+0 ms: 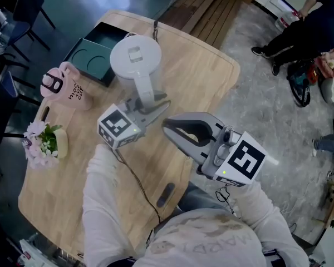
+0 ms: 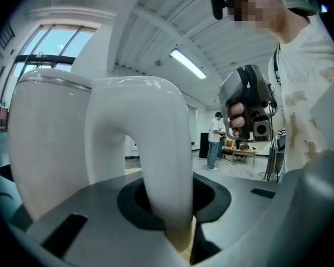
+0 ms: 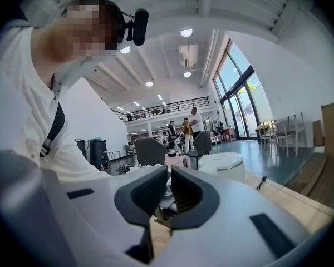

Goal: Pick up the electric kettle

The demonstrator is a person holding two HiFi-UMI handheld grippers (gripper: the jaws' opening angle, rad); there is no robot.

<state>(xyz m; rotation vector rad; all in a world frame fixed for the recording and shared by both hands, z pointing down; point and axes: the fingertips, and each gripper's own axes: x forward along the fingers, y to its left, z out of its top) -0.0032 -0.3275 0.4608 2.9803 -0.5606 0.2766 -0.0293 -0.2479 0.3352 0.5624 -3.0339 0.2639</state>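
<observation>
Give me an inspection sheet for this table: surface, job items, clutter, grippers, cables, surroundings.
Surface: light wooden table.
Job's things: white electric kettle, upright on the table.
Clutter: pink mug, flower bunch, dark green tray beside the kettle.
Grippers: left hand-held gripper closed on the kettle's handle; right hand-held gripper shut, empty, alongside.
Cables: thin cable runs from the left gripper towards the wearer.
Surroundings: grey floor; a person at far right.

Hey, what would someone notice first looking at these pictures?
The white electric kettle stands on the wooden table, with the left gripper closed on its handle. The right gripper hangs empty beside it, jaws together, and a pink mug sits left of the kettle.
</observation>
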